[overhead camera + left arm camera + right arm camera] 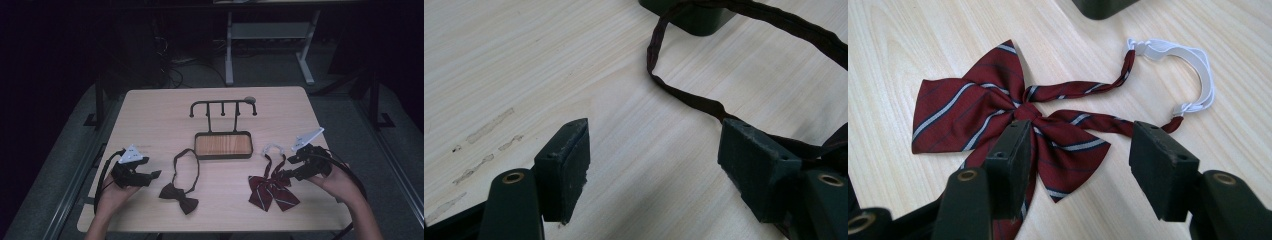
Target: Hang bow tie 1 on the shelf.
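Work in hand: hanging the two bow ties on the rack (222,107), judged from the layout; nothing is hung yet.
Done: none of it. All pegs of the rack are bare, and both ties lie flat on the table (150,120).
Left: grasp, lift and hang each tie; in effect the whole job.
Striped tie (1013,117): dark red with pale stripes, wings spread flat, two tails running off to a white elastic loop (1193,67). It lies at the right front of the table, near the rack's tray (223,145) but apart from it.
Dark tie (179,196): plain brown, small bow at the front centre, its strap (704,102) in an open loop that reaches up to the tray's near-left corner. Whether the strap touches the tray I cannot tell from the high view.
Right tool (1083,145): jaws apart, gripping nothing. In the right gripper view the knot and one tail of the striped tie lie between the jaws; the pads do not press on the cloth.
Left tool (656,167): jaws wide apart over bare table, gripping nothing. The dark strap passes just behind its right pad (756,167); contact is not clear.
Handling note: both ties are limp cloth. The knot looks the firmest place to pinch, and the loops are what would go over a peg.
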A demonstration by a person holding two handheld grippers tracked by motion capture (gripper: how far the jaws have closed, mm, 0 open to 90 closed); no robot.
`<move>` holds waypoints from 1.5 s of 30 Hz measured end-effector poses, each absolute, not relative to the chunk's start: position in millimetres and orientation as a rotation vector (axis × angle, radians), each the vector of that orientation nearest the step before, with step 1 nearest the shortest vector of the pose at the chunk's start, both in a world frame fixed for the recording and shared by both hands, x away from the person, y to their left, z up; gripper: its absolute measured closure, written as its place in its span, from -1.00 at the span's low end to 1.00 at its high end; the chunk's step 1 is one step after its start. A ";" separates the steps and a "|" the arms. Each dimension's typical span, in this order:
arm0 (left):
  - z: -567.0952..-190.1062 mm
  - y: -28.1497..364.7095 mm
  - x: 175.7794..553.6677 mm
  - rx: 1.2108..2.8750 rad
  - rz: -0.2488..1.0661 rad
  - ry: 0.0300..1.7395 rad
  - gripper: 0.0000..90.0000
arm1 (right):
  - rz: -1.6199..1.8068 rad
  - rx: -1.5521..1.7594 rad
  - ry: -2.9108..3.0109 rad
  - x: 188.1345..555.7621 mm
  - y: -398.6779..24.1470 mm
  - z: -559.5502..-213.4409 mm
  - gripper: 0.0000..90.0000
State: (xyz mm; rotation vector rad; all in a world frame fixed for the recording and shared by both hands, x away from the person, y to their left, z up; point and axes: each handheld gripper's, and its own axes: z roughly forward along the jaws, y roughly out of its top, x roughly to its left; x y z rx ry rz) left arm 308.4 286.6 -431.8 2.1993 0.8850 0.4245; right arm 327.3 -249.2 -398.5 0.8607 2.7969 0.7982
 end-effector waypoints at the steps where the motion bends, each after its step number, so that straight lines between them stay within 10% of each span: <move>1: -431.8 286.7 308.4 2.199 0.424 0.885 -0.35 | 0.792 0.863 2.801 328.6 -248.7 -398.2 -0.08; 45: -429.1 286.8 308.2 2.206 0.463 0.890 -0.35 | 0.512 1.135 2.779 398.9 -234.6 -423.2 0.22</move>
